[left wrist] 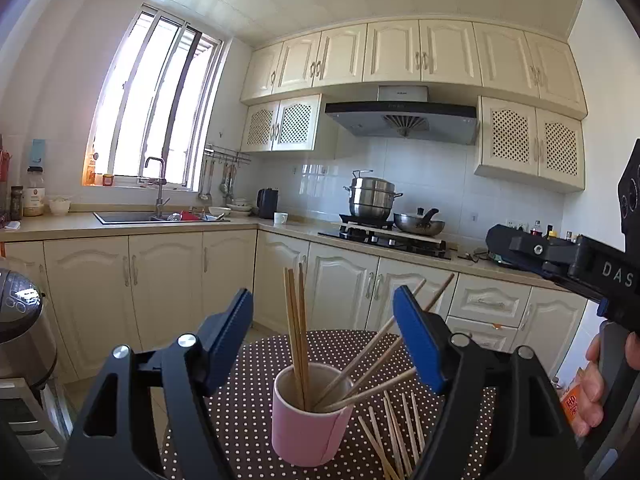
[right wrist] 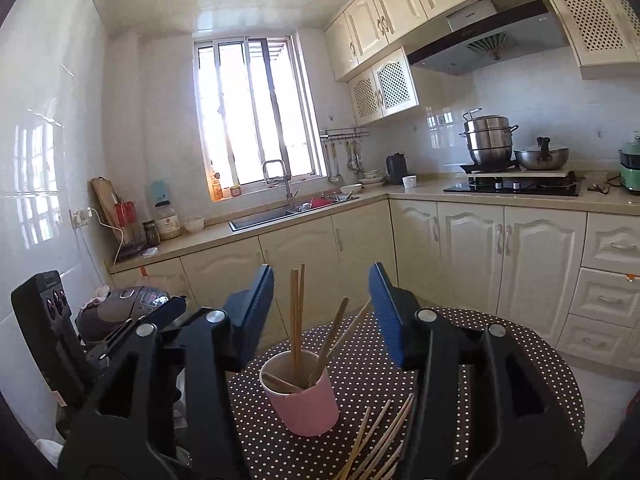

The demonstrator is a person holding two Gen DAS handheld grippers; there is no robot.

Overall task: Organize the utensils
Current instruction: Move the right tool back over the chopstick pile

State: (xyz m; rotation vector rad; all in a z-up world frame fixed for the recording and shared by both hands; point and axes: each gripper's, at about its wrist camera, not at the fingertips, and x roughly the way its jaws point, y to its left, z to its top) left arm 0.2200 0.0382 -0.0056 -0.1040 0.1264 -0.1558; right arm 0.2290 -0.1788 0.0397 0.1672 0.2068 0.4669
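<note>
A pink cup [left wrist: 306, 428] stands on a round table with a brown polka-dot cloth [left wrist: 256, 400]. Several wooden chopsticks [left wrist: 298, 336] stand in it, some upright, some leaning right. Several more chopsticks [left wrist: 394, 436] lie loose on the cloth to the cup's right. My left gripper [left wrist: 324, 332] is open and empty, above and just short of the cup. In the right wrist view the cup [right wrist: 304, 400] holds chopsticks [right wrist: 297, 320], and loose chopsticks [right wrist: 380, 436] lie in front of it. My right gripper [right wrist: 322, 308] is open and empty above the cup. The right gripper body [left wrist: 568, 256] shows at the left view's right edge.
Cream kitchen cabinets [left wrist: 160, 280] run along the back with a sink [left wrist: 160, 216], a stove with a steel pot [left wrist: 372, 200] and a pan [left wrist: 420, 224]. A rice cooker [left wrist: 20, 320] stands left of the table. An orange packet [left wrist: 576, 400] is at the right.
</note>
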